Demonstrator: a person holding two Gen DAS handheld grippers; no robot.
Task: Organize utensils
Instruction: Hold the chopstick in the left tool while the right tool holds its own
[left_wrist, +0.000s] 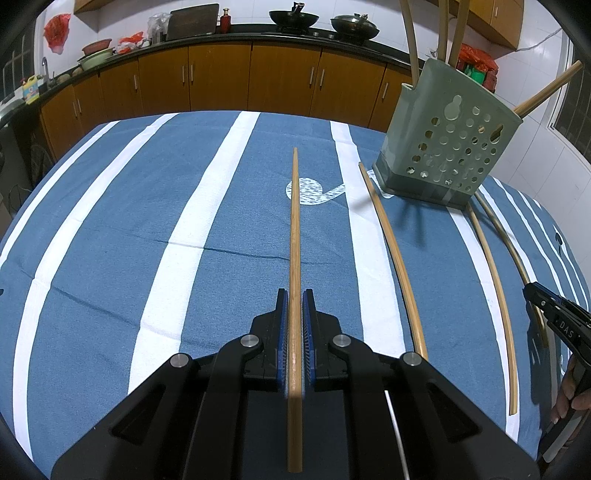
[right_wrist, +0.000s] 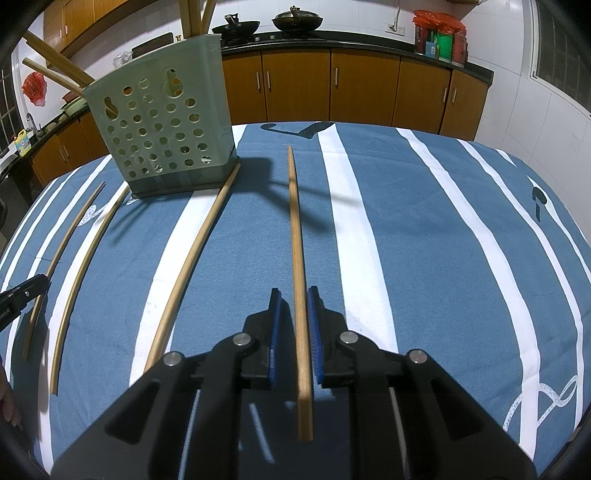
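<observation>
Left view: my left gripper (left_wrist: 294, 295) straddled a chopstick (left_wrist: 294, 236), jaws narrow, not clamped; several already stood in the holder (left_wrist: 447, 147). Right view: my right gripper (right_wrist: 295, 295) likewise bracketed another stick (right_wrist: 297, 240); four remained on the tabletop (right_wrist: 424, 240).

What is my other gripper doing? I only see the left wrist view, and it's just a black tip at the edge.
Observer: The right gripper has a chopstick lying between its jaws, with a gap showing on one side.
Operator: How many poke out the holder sideways? I see one.
Observer: Two leaning sticks show here.
Operator: What's past that chopstick?
Observer: Striped cloth with a white rope print.
</observation>
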